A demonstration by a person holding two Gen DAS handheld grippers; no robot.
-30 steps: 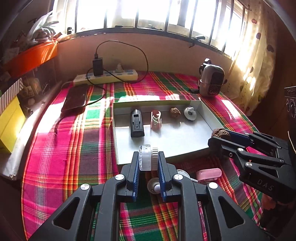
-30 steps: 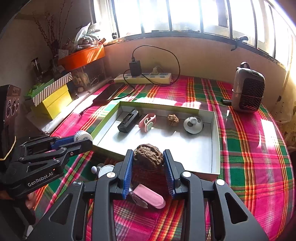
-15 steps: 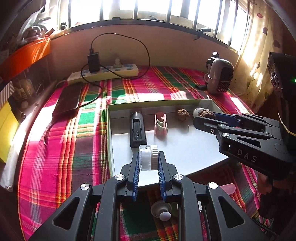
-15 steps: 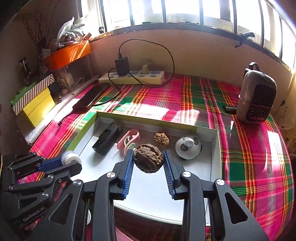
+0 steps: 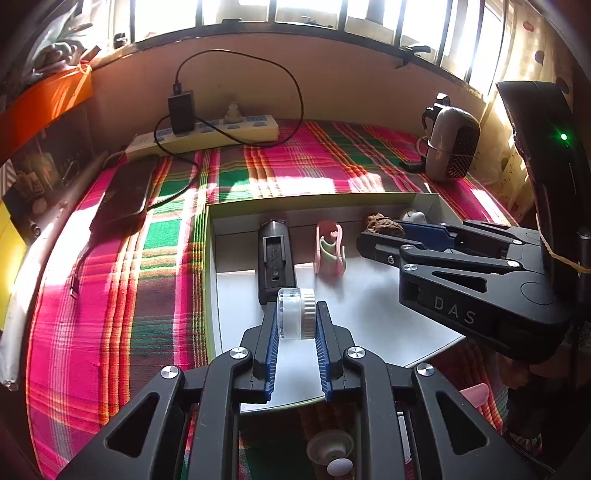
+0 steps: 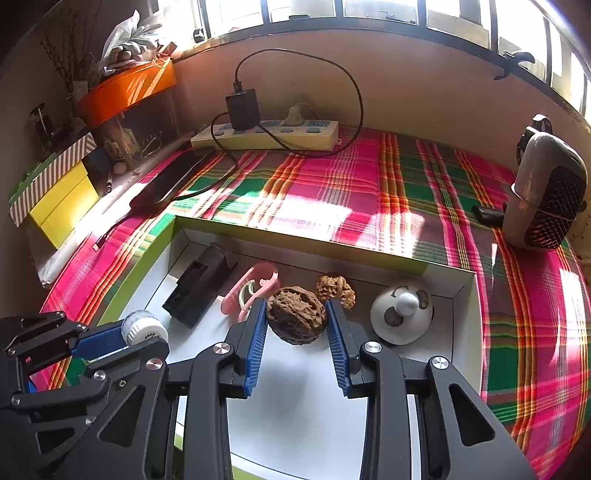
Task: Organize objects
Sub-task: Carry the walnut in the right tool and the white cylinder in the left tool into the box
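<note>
On the plaid tablecloth below sunlit windows sits a tray.

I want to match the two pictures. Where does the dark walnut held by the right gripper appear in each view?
Left wrist view: the dark walnut is right of centre, at the tip of the right gripper, over the tray.
Right wrist view: it sits at centre, between the blue pads.
Shared landmark: the pink clip in the tray, just left of the walnut.

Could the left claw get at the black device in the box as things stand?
Probably not yet: the left claw is shut on a small clear jar. The path looks free, since the black device lies uncovered in the box just ahead.
</note>
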